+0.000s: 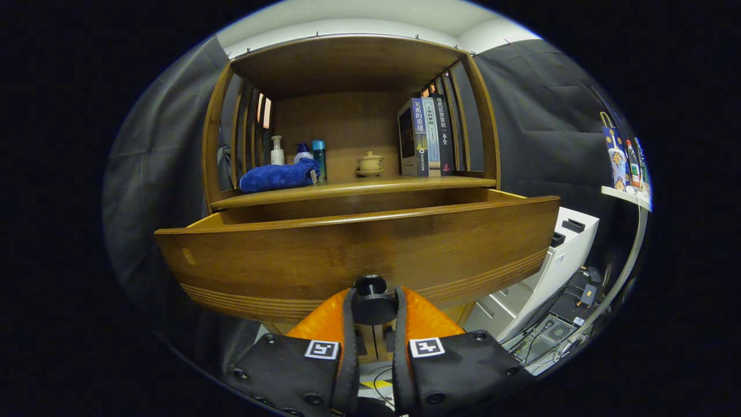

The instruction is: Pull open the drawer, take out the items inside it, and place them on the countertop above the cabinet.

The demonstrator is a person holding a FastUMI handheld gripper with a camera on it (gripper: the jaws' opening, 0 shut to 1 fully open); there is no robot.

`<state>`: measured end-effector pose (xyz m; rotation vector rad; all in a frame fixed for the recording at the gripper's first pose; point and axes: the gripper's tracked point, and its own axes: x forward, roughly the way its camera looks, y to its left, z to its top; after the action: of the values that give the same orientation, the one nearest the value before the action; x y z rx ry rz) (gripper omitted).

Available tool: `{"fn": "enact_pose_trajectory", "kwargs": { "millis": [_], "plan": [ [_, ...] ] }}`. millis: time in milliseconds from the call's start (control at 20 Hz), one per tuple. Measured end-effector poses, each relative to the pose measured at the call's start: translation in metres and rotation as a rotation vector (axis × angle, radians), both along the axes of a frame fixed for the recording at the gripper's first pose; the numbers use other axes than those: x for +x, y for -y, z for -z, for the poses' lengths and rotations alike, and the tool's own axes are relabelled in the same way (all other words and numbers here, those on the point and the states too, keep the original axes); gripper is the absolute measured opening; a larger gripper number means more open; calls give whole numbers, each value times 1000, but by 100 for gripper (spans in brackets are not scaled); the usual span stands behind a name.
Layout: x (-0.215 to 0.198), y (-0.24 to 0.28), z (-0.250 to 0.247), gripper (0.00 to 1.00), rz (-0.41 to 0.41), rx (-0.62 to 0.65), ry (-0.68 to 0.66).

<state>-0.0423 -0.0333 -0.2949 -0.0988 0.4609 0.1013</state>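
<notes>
Wooden cabinet counter (347, 191) bore folded blue cloth (278, 175), three bottles (298, 152), ceramic lidded cup (370, 163), upright books (427, 136); hand-held gripper (372, 310) gripped the drawer's black round knob (371, 286).

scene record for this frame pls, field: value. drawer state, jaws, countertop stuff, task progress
drawer: pulled open; inside hidden behind its front panel
knob: dark, round, on the drawer front
gripper: jaws closed on the knob, one finger on each side
countertop: blue towel, white bottle, two more bottles behind the towel, small lidded cup, books upright
progress: drawer open; whether any item was taken out, cannot tell
</notes>
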Motion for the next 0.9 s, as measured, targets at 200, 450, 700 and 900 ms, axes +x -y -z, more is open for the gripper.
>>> {"fn": "enact_pose_trajectory", "kwargs": {
  "millis": [200, 450, 700, 900],
  "plan": [
    [-4, 1, 1, 31, -5, -1, -8],
    [-32, 7, -5, 31, -13, -3, -20],
    [-45, 10, -7, 31, 9, 12, -29],
    [-46, 11, -5, 54, 59, 42, -46]
  ]
}}
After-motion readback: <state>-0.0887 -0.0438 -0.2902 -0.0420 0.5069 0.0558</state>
